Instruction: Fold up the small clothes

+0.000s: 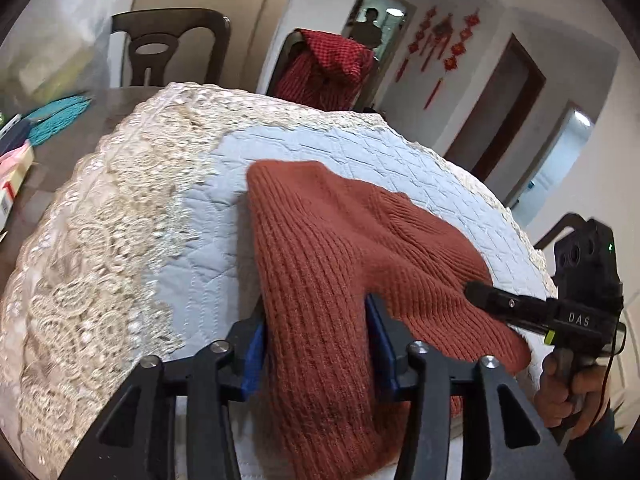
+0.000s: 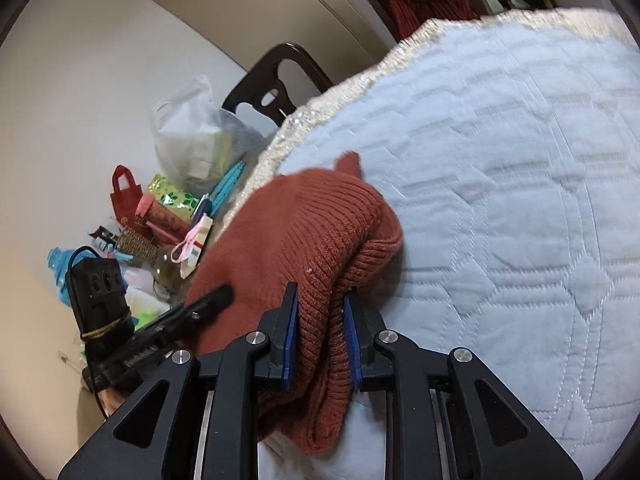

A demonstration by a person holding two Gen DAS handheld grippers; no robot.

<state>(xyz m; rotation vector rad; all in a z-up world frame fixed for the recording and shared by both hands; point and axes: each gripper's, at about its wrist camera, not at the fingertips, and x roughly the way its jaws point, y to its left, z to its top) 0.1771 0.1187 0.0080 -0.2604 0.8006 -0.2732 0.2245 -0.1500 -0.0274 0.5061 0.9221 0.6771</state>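
- The rust knit garment [image 1: 320,248] is lying on the pale quilted mat [image 1: 312,144] on the desk, its near hem running into both claws at 6 o'clock in each wrist view.
- The left claw [image 1: 316,344] is standing partly open; knit is lying between the blue pads [image 1: 380,340], and whether they are pressing cannot be told. Risk: that side of the hem is slipping free if pulled, leaving a skewed fold.
- The right claw [image 2: 320,336] is standing narrow, pinching a thick bunched roll of ribbed hem. Risk: several layers are being gripped together, so the fold is likely carrying a lump.
- The two claws are working close together, the right claw's finger [image 1: 504,300] lying on the knit at 3 o'clock in the left view. Risk: they are colliding if either swings inward.
- The lace border [image 1: 100,260] is lying at 9 o'clock. Risk: a low claw is snagging it and dragging the mat.
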